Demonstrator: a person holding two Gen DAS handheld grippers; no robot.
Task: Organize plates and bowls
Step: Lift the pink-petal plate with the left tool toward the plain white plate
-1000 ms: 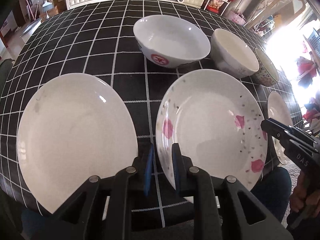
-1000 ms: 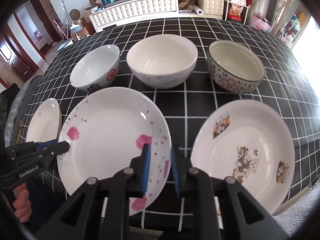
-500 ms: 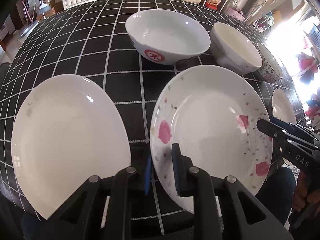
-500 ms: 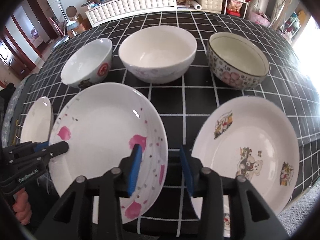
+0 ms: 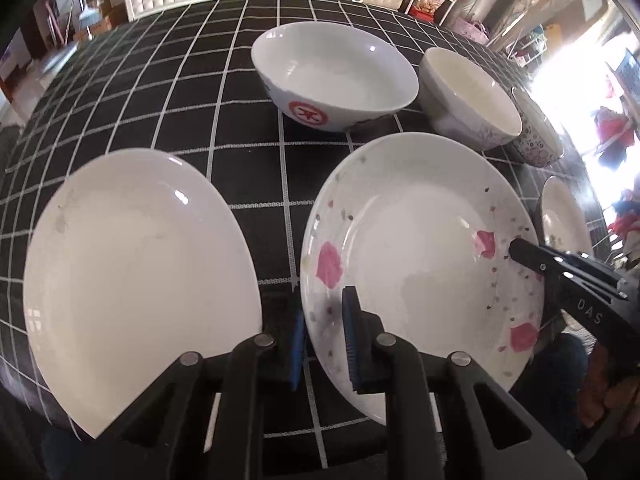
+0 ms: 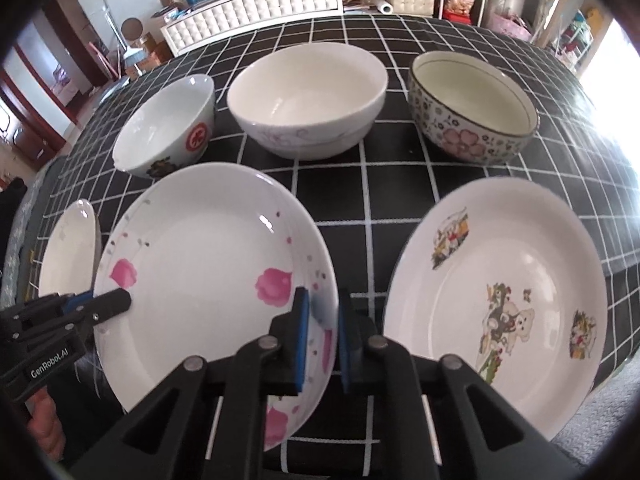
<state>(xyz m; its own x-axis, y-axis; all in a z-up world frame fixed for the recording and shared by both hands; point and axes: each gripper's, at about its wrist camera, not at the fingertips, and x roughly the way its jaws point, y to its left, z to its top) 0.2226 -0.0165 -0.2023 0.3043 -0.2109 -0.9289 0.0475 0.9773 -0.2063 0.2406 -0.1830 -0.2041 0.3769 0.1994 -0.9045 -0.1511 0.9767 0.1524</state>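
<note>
A pink-flowered plate [image 5: 420,248] [image 6: 208,264] lies in the middle of the front row. My left gripper [image 5: 324,344] straddles its left rim, one pad over and one under. My right gripper [image 6: 322,332] straddles its right rim the same way. Both sets of jaws stand close on the rim; the plate looks slightly raised. A plain white plate [image 5: 136,272] lies to the left and a cartoon-print plate [image 6: 500,300] to the right. Behind stand a red-emblem bowl [image 5: 332,76], a white bowl [image 6: 308,96] and a floral bowl [image 6: 472,112].
The table has a black cloth with a white grid [image 5: 160,92]. Its front edge runs just under the plates. A white tufted bench [image 6: 256,8] and shelves stand behind the table. The person's hand [image 6: 44,424] holds the left gripper.
Both grippers have moved in onto the pink-flowered plate's rims. The right gripper opened half a second ago and has now narrowed around the right rim. The plate's edge sits between both pairs of pads.
</note>
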